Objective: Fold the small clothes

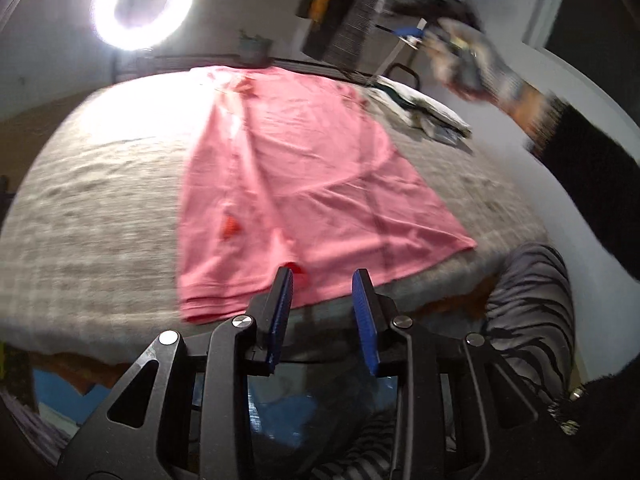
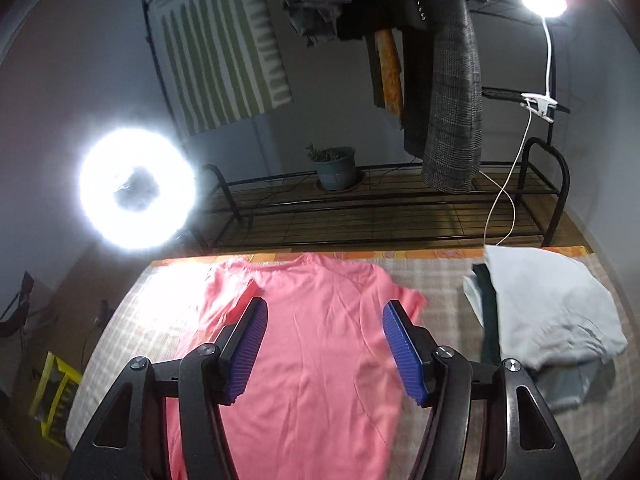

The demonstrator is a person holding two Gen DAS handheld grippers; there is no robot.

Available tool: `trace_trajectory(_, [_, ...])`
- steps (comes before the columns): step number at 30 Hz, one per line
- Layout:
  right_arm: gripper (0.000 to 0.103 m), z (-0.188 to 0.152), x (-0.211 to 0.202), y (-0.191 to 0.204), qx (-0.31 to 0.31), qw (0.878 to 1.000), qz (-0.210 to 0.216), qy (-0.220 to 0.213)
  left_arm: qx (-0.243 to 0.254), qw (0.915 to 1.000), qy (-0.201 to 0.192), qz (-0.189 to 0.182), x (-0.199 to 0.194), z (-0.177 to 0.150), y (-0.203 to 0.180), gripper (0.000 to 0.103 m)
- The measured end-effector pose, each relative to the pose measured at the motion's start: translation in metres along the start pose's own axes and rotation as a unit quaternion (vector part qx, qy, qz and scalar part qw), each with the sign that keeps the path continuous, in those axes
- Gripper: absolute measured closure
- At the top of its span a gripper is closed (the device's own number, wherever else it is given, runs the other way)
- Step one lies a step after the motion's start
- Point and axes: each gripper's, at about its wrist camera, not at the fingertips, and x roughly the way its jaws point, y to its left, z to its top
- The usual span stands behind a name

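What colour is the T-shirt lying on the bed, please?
Pink T-shirt, plain; the right wrist view shows it best.

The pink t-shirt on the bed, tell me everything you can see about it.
The pink t-shirt is a plain, soft-looking knit, salmon pink, lying flat on the grey checked bedspread, collar toward the far edge, hem nearest. Its left side looks already folded inward, while a short sleeve pokes out on the right. Light creases run across it and the ring light washes out one shoulder. Both the left gripper and right gripper are open, neither gripping it.
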Motion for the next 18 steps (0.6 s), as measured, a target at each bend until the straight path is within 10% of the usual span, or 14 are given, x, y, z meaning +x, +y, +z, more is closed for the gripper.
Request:
trace_trajectory(10, [0.021,-0.068,-0.071,-0.039,-0.018,0.998,0.002,-0.056,0.022,0.9968,-0.022,0.074,0.037,0.006,0.011,0.073])
trace_trajectory(18, [0.016,-0.086,-0.090,-0.085,-0.030,0.999,-0.040,-0.002,-0.015,0.9987,0.034,0.035,0.097,-0.001,0.014,0.073])
